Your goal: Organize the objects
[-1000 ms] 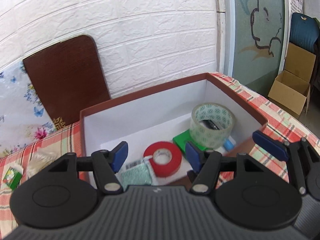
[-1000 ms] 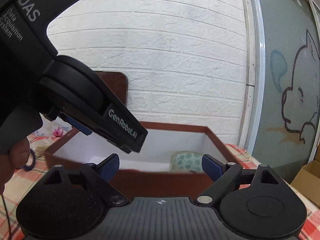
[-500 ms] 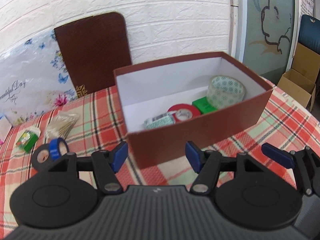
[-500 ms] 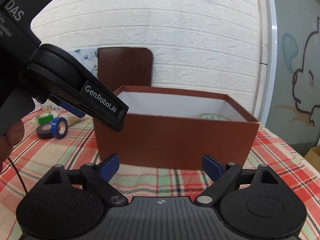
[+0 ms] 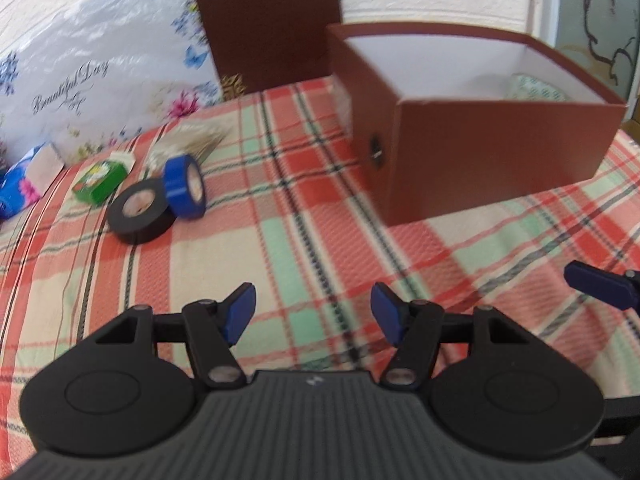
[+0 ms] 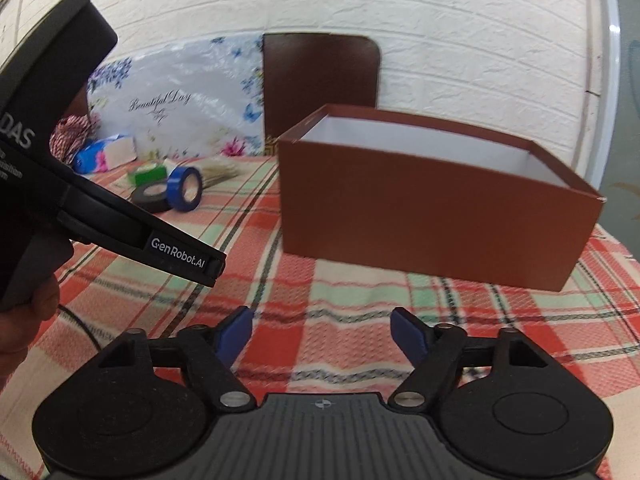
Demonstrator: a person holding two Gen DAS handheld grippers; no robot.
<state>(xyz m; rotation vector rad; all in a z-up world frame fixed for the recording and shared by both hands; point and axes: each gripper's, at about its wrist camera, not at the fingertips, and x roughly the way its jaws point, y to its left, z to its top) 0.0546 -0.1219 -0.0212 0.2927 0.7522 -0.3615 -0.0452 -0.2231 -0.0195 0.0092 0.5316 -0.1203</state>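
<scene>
Both views have drawn back from the brown box, whose inside filled the left wrist view a second ago; now plaid cloth on the bench lies under us. Our left hand-held gripper stands open and empty. Our right hand-held gripper is closing with nothing between its pads.

What could go wrong: the blue tape roll stands on edge, leaning on the flat black tape roll (a nudge may send it rolling), and the two grippers ride close together. Both rolls sit at middle left of the left wrist view, well apart from the left fingers, just beside the green packet.
</scene>
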